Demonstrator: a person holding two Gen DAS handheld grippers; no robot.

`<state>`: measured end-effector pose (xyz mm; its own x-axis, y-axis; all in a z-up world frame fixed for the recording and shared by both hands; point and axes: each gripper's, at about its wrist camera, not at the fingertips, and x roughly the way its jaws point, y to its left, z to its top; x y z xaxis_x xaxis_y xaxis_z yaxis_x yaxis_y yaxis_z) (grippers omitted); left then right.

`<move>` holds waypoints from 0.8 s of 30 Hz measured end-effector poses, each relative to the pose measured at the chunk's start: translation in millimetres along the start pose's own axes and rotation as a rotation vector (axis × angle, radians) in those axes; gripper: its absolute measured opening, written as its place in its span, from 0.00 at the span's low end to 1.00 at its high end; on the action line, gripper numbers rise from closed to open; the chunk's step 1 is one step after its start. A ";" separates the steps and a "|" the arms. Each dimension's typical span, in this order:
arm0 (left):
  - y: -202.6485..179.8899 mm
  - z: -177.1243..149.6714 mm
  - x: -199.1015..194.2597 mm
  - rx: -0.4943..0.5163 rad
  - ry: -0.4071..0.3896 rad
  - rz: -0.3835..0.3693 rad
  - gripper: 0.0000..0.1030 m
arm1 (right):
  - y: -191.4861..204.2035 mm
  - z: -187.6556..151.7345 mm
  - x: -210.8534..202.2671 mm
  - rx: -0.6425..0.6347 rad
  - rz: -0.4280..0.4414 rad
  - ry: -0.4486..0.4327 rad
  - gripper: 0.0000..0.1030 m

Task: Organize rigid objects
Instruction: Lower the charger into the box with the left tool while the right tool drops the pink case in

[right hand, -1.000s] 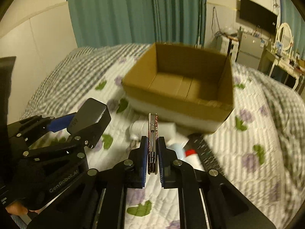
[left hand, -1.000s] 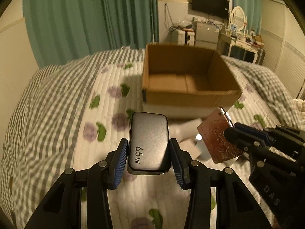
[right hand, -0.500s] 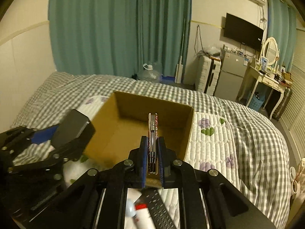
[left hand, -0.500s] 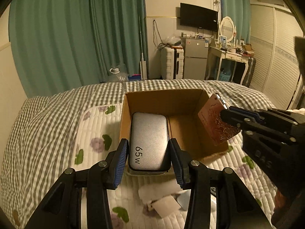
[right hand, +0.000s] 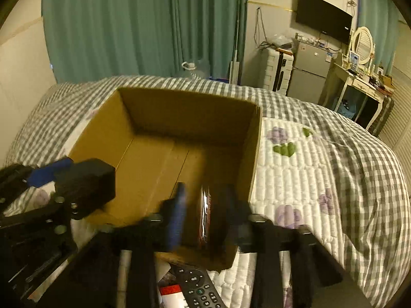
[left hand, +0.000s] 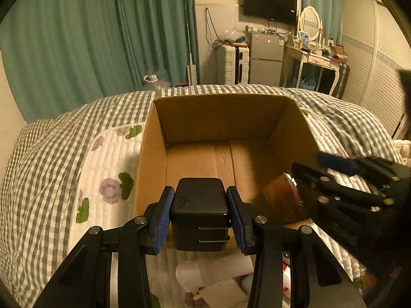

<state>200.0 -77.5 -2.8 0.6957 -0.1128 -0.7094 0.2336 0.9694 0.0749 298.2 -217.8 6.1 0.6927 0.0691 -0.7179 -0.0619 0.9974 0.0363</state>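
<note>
An open cardboard box (left hand: 151, 154) (right hand: 254, 159) sits on the bed. My left gripper (left hand: 200, 213) is shut on a dark 65W charger block (left hand: 199, 205), tipped down over the box's near edge; it also shows in the right wrist view (right hand: 87, 182). My right gripper (right hand: 203, 213) has its jaws spread apart, blurred by motion, with a thin reddish-brown patterned phone (right hand: 204, 215) standing on edge between them inside the box's near right corner. The phone (left hand: 280, 200) shows blurred beside the right gripper in the left wrist view.
A black remote control (right hand: 197, 287) and a red-and-white item (right hand: 169, 292) lie on the quilt in front of the box. White items (left hand: 213, 279) lie below my left gripper. The checked quilt (right hand: 321, 179) spreads all around.
Both grippers moved forward and dipped into the box. The charger tilted nose down. My right gripper's jaws opened from the phone, which now sits lower in the box.
</note>
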 end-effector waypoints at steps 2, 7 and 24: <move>-3.6 2.9 4.3 0.012 0.002 0.010 0.41 | -8.7 2.1 -6.3 0.013 0.005 -0.018 0.44; -10.5 8.2 21.2 0.006 0.016 0.004 0.41 | -24.3 0.5 -18.3 0.019 -0.030 -0.041 0.46; -4.7 -25.3 -51.0 -0.009 -0.024 0.092 0.90 | -22.0 -40.7 -79.7 -0.039 -0.080 -0.039 0.70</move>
<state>146.3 -70.8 15.4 0.7297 -0.0287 -0.6831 0.1624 0.9778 0.1324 215.2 -246.1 34.2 0.7239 -0.0094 -0.6898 -0.0326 0.9983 -0.0478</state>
